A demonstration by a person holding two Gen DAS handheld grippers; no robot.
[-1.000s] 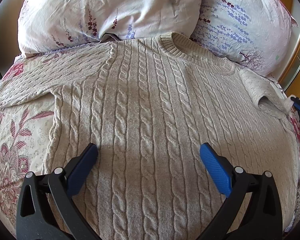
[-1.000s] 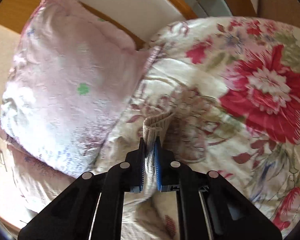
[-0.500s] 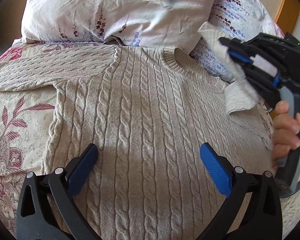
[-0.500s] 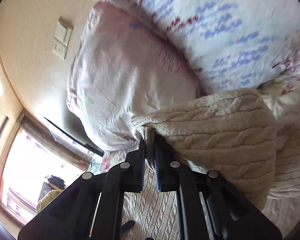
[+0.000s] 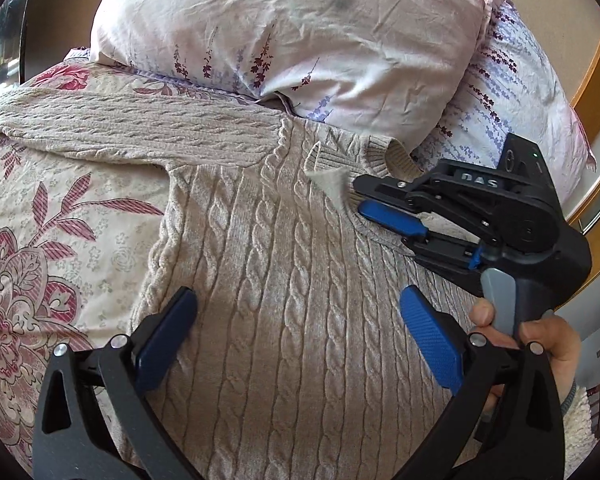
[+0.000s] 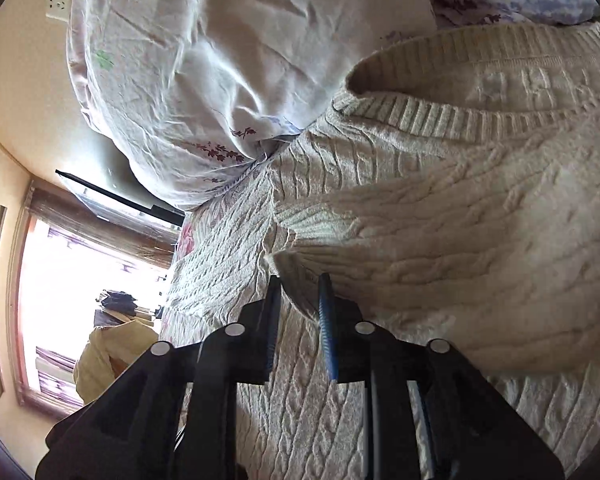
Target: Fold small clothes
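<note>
A beige cable-knit sweater (image 5: pixel 284 272) lies flat on the bed, collar (image 5: pixel 384 152) toward the pillows. Its left sleeve (image 5: pixel 132 128) stretches out to the left. Its right sleeve (image 6: pixel 440 248) is folded across the chest, its cuff (image 5: pixel 332 184) just below the collar. My left gripper (image 5: pixel 300 336) is open and empty over the sweater's lower body. My right gripper (image 5: pixel 360 202) comes in from the right beside the cuff. In the right wrist view its jaws (image 6: pixel 300 292) stand slightly apart, with the cuff edge (image 6: pixel 300 262) resting just ahead of the tips.
Two floral pillows (image 5: pixel 284 28) (image 5: pixel 516 96) lie behind the collar. A flowered bedspread (image 5: pixel 60 232) shows left of the sweater. A wooden bed frame (image 5: pixel 592 80) runs along the right. A window (image 6: pixel 80 292) is beyond the bed.
My right gripper carried the right sleeve up and across the chest, laid its cuff below the collar and opened slightly. My left gripper stayed open over the lower body.
</note>
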